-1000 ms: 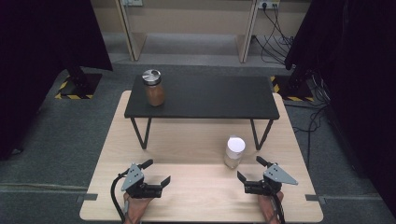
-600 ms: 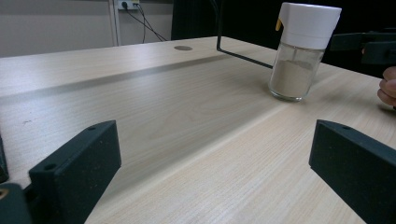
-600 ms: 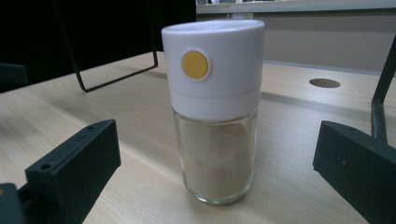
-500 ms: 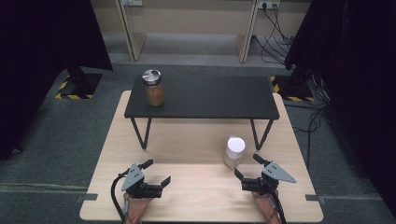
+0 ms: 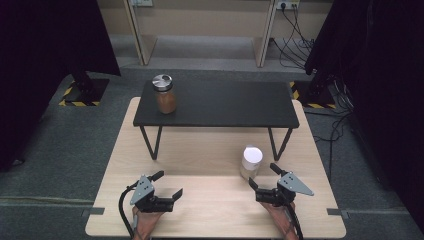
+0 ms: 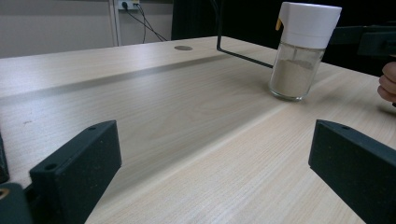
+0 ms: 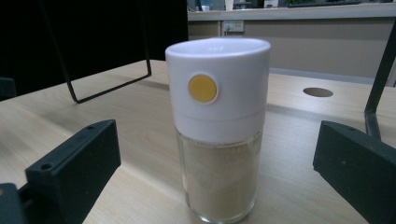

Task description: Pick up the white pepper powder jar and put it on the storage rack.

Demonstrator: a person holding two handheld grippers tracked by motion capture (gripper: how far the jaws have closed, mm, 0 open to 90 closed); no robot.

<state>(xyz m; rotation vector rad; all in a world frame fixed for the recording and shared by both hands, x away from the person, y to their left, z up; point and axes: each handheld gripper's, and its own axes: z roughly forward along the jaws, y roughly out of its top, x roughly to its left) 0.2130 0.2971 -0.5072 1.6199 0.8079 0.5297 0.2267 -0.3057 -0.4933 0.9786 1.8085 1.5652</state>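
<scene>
While the left tongs (image 5: pixel 169 186) rest wide open and empty, the right tongs (image 5: pixel 261 176), gaping, line up on a shaker (image 7: pixel 217 126) standing just ahead, apparently to grasp it.

Right gripper (image 7: pixel 217 154) jaws: cut off by the bottom edge in the right gripper view, tips alone showing.
Left gripper (image 6: pixel 212 154) jaws: likewise cropped at the bottom and right edges.
Hand (image 6: pixel 387 86): a few fingers at the right edge of the left gripper view, the rest cut off.
Forearms: cut off at the bottom of the high view.
Brown jar (image 5: pixel 164 94) contents: too small to tell.
Shaker (image 7: pixel 218 126) base: clipped by the bottom edge.
</scene>
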